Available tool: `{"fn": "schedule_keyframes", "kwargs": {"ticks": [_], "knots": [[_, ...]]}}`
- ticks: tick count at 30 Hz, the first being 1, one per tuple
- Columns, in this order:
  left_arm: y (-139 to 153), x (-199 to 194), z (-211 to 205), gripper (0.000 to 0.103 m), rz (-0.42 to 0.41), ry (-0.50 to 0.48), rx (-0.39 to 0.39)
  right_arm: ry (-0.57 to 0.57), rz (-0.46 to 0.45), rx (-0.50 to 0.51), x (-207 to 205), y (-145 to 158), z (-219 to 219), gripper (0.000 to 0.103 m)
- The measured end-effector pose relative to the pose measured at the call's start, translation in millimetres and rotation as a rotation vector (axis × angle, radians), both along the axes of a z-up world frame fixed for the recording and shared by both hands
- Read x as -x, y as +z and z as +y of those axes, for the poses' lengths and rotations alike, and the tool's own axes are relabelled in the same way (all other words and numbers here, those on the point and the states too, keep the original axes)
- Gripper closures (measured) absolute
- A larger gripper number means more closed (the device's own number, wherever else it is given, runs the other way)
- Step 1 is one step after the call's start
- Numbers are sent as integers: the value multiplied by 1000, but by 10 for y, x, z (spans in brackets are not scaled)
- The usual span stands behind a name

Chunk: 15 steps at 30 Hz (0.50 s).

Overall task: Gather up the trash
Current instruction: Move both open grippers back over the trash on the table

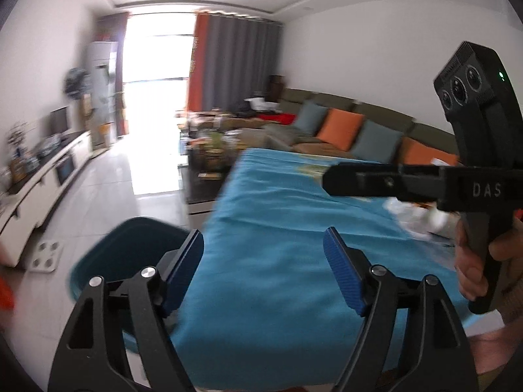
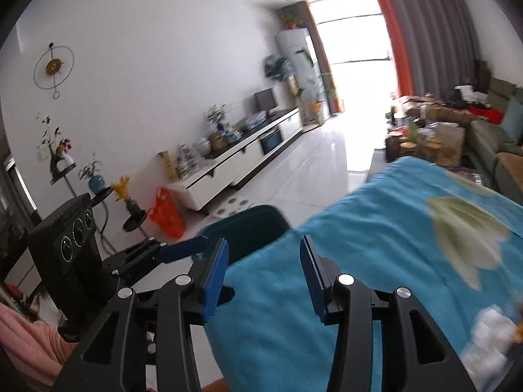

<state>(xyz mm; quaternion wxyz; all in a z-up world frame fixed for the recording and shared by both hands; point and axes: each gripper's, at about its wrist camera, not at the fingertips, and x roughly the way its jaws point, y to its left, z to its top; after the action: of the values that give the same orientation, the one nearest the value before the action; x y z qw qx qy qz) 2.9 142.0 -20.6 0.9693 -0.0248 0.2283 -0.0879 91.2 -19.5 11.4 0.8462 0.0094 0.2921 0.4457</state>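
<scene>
text: "DAS" | on: black body of right claw (image 1: pixel 330 181) | view: left wrist | other text: none legible

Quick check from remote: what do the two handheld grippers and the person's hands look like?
Both the left gripper and right gripper are black linkage frames with silver pivot bolts and blue ribbed pads. The right's body reads "DAS", with a green LED. Bare right hand; pink left sleeve.

Both views are smeared by motion blur. In the left wrist view, the crumpled white trash (image 1: pixel 421 219) on the bright blue tablecloth (image 1: pixel 278 228) is partly hidden behind the black right gripper (image 1: pixel 330 179), whose fingertips cannot be made out. The dark teal plastic bin (image 1: pixel 130 248) is partly covered by the left gripper's fingers (image 1: pixel 183 271). In the right wrist view, blurred white trash (image 2: pixel 490 336) is cut off by the frame edge.
</scene>
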Motion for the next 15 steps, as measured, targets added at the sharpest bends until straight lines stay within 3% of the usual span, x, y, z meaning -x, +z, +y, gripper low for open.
{"fn": "schedule_keyframes", "kwargs": {"ticks": [15], "knots": [[-159,-72,-1325,27,69,-363,16,-371,-25,-46,327,19,-1699,57]]}}
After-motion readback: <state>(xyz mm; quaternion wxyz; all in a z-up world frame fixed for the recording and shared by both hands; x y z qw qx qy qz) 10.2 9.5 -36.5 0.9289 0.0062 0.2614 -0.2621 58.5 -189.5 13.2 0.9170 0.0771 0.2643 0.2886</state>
